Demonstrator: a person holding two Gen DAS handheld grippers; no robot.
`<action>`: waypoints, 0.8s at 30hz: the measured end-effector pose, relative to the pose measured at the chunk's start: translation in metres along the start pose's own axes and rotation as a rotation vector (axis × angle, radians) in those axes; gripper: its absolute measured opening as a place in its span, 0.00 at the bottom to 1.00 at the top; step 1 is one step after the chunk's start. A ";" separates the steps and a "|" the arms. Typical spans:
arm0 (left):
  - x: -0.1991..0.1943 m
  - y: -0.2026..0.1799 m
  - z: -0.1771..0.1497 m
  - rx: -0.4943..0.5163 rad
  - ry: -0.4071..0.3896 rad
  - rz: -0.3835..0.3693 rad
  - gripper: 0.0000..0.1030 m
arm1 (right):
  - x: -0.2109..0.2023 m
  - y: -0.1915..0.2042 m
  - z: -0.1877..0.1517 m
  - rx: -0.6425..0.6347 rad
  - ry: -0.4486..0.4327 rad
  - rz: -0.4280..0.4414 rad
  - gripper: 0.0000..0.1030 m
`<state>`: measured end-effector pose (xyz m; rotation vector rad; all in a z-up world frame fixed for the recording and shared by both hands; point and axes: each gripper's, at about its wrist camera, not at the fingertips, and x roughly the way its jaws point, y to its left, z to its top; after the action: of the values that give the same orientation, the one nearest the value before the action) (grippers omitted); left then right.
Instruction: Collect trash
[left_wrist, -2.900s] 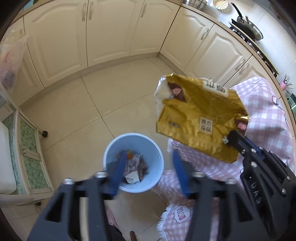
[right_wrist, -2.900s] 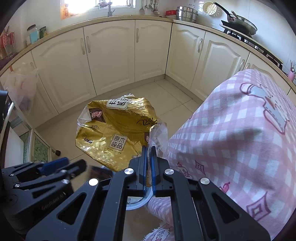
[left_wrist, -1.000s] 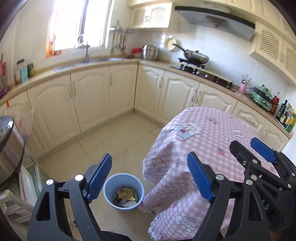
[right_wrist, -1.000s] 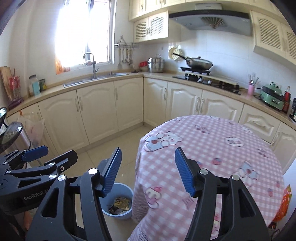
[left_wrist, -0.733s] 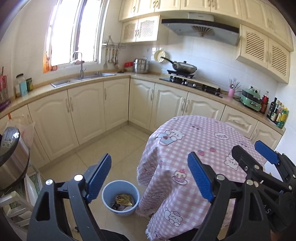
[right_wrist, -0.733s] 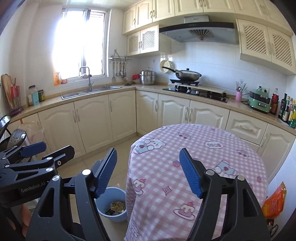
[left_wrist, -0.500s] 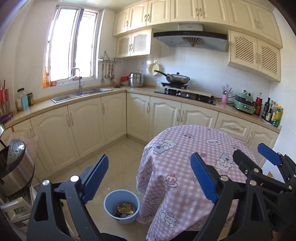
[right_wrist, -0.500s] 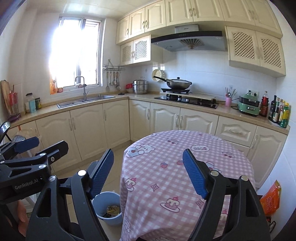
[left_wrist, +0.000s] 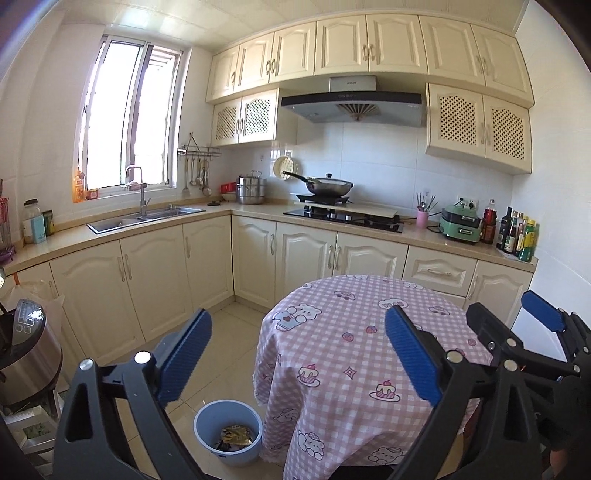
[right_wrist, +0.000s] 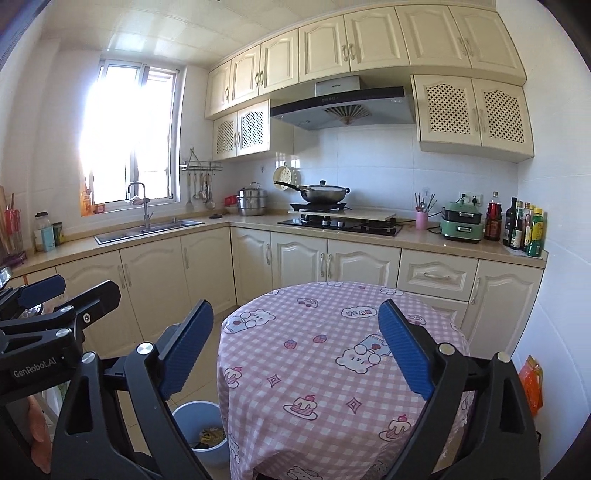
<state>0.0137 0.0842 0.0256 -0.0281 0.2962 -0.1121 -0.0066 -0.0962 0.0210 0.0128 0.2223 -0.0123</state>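
Note:
A light blue bin stands on the floor left of the round table. A crumpled gold snack bag lies inside it. The bin also shows in the right wrist view, with the gold bag partly visible inside. My left gripper is open and empty, held high and well back from the bin. My right gripper is open and empty above the near side of the table. The pink checked tablecloth carries no loose objects.
Cream cabinets run along the back and left, with a sink and a stove with a wok. A steel cooker stands at the left. An orange bag hangs at the right wall. Bottles stand on the counter.
The right gripper let go of the gold bag, which now lies in the bin. Both grippers opened wide and pulled up and back, so the whole kitchen shows.

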 end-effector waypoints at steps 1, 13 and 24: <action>-0.002 -0.001 0.001 0.001 -0.005 0.001 0.91 | -0.002 0.000 -0.001 0.001 -0.003 -0.003 0.91; -0.018 -0.004 0.005 0.019 -0.041 0.044 0.91 | -0.017 0.003 0.000 -0.013 -0.028 0.009 0.93; -0.019 -0.006 0.004 0.032 -0.043 0.041 0.91 | -0.023 0.004 -0.001 -0.011 -0.036 -0.008 0.93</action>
<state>-0.0036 0.0807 0.0352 0.0070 0.2516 -0.0753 -0.0295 -0.0921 0.0250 0.0008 0.1868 -0.0198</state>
